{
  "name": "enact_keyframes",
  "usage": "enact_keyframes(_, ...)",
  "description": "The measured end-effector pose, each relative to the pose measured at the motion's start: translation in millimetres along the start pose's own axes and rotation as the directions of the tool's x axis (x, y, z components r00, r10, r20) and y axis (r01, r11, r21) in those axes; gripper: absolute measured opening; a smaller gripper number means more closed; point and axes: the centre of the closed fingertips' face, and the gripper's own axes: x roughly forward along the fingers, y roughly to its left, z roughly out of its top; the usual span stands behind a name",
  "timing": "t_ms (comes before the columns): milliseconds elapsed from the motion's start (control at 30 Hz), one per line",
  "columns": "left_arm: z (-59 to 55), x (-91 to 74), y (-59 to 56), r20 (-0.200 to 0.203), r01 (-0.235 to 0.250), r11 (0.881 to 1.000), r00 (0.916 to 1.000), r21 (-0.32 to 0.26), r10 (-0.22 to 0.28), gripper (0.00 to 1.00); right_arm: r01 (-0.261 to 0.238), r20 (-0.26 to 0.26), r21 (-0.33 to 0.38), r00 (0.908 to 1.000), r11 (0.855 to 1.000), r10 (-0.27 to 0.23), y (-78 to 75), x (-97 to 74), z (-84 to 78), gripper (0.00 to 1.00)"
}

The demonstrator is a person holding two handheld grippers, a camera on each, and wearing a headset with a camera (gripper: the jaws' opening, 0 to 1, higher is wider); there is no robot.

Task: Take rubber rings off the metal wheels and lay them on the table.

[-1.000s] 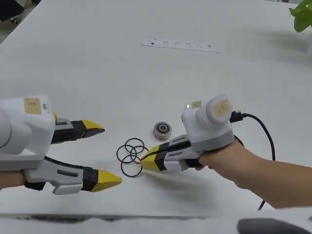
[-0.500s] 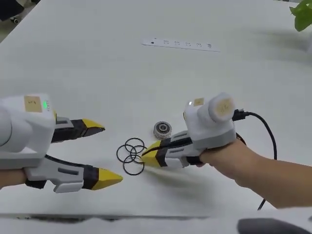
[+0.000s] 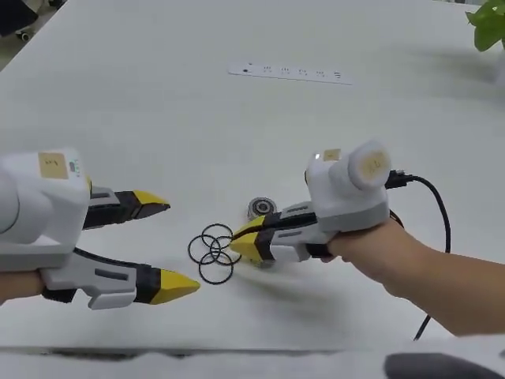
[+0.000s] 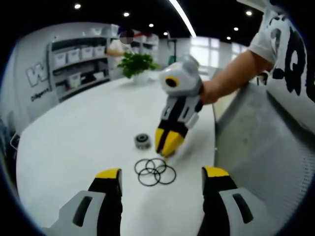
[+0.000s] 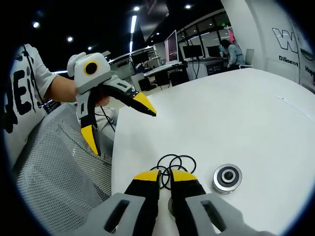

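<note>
the left gripper [image 3: 177,245] is hanging low over the near left part of the white table [image 3: 237,134], its yellow-tipped jaws spread wide and gripping nothing. they are pointing toward a small heap of black rubber rings [image 3: 213,253], which is lying flat on the table just ahead of them, the loops overlapping one another. in the left gripper view the heap is sitting right in the gap between the two jaw tips, a little beyond them.

from the other side the right gripper [image 3: 240,240] is reaching in, a hand wrapped around its body and a black cable [image 3: 435,217] trailing off behind it. its jaws are drawn almost together with only a thin slit between the yellow tips, and nothing is showing between them. the tips are sitting at the right edge of the heap; whether they are actually touching a ring is hard to tell.

the metal wheel [image 3: 261,208] is resting on the table just beyond the heap, close beside the right gripper's jaws and apart from the rings. in the right gripper view it is lying with its round face and dark hub up; whether a ring is on it cannot be told.

farther back a white power strip [image 3: 289,73] is lying across the table, and green plant [image 3: 489,28] leaves are poking in at the far right corner.
</note>
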Motion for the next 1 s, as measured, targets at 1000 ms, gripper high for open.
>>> enact_keyframes(1000,28.1,-9.3,18.7,0.036,-0.041,0.998,0.9986,0.048,0.039,0.67,0.086,0.128,-0.026,0.9883,0.996,-0.082,-10.7,-48.9,41.2,0.16)
